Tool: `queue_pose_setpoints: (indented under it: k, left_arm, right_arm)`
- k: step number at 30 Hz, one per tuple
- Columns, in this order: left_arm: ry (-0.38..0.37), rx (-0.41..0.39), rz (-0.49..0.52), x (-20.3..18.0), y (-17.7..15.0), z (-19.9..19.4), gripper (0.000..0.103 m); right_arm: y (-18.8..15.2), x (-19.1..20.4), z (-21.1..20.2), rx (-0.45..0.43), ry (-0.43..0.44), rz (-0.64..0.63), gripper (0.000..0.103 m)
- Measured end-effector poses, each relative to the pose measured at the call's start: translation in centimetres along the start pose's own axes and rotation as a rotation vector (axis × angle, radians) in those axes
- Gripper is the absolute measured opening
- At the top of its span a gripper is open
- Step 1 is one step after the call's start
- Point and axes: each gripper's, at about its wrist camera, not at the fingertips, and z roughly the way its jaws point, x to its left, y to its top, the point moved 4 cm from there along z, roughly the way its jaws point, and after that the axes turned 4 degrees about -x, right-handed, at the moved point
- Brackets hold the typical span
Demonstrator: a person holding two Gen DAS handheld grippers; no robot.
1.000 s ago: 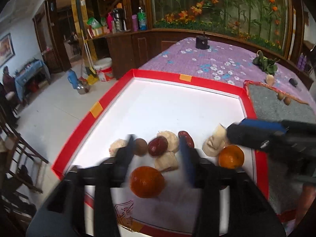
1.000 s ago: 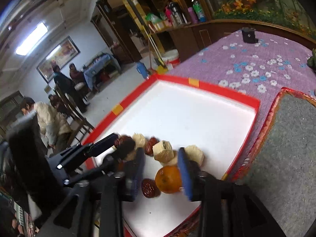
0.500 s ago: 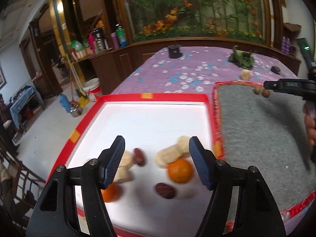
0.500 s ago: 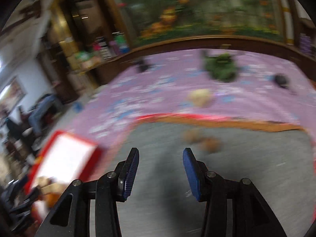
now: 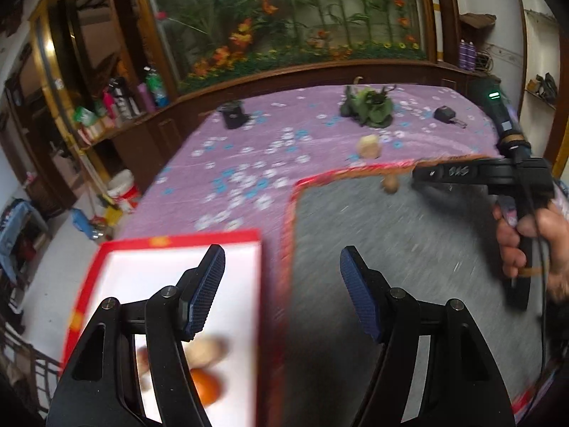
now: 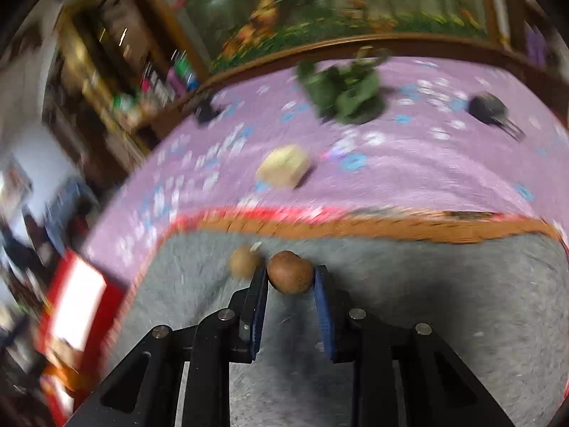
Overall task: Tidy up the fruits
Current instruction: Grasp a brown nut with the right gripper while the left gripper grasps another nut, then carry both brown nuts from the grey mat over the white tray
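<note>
Brown fruit (image 6: 290, 277) pinched in right gripper (image 6: 290, 286); left gripper (image 5: 281, 291) spread wide

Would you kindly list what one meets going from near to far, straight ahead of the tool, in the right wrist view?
Right tool → brown round fruit between its fingers → grey mat → mat's orange-red border → pale chunk on the purple cloth → green bundle.

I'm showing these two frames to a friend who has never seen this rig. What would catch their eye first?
Probably the small round brown fruit between the blue fingertip pads of the right gripper, on the grey felt mat, with a second, paler brown fruit just left of it. Next, the open left gripper straddling the edge of the red-rimmed white tray, where an orange fruit lies blurred.
</note>
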Motion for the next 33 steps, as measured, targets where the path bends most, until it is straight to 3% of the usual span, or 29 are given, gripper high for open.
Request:
queue_pose_setpoints:
  k: [5, 16, 19, 20, 25, 33]
  left_arm:
    - [-0.065, 0.048, 0.027, -5.4, 3.3, 5.7, 0.068]
    - [-0.093, 0.117, 0.109, -11.7, 5.1, 13.3, 0.066]
    - [-0.119, 0.156, 0.088, -11.8, 4.7, 15.0, 0.031]
    - [-0.132, 0.141, 0.063, -11.6, 4.7, 14.9, 0.024]
    - [-0.094, 0.123, 0.075, -11.3, 4.6, 13.1, 0.022]
    - [0.031, -0.074, 0.040, -7.5, 5.2, 4.3, 0.022]
  right_arm:
    - [2.2, -4.8, -2.7, -0.090, 0.108, 0.247, 0.026]
    - [3.5, -5.3, -3.2, -0.121, 0.145, 0.321, 0.026]
    - [3.4, -5.2, -3.5, -0.126, 0.152, 0.321, 0.026]
    - [3.5, -5.3, -3.5, -0.127, 0.151, 0.320, 0.026]
    - [3.4, -5.1, -3.6, -0.129, 0.160, 0.315, 0.026]
    - [3.4, -2.5, -4.7, -0.188, 0.195, 0.206, 0.026]
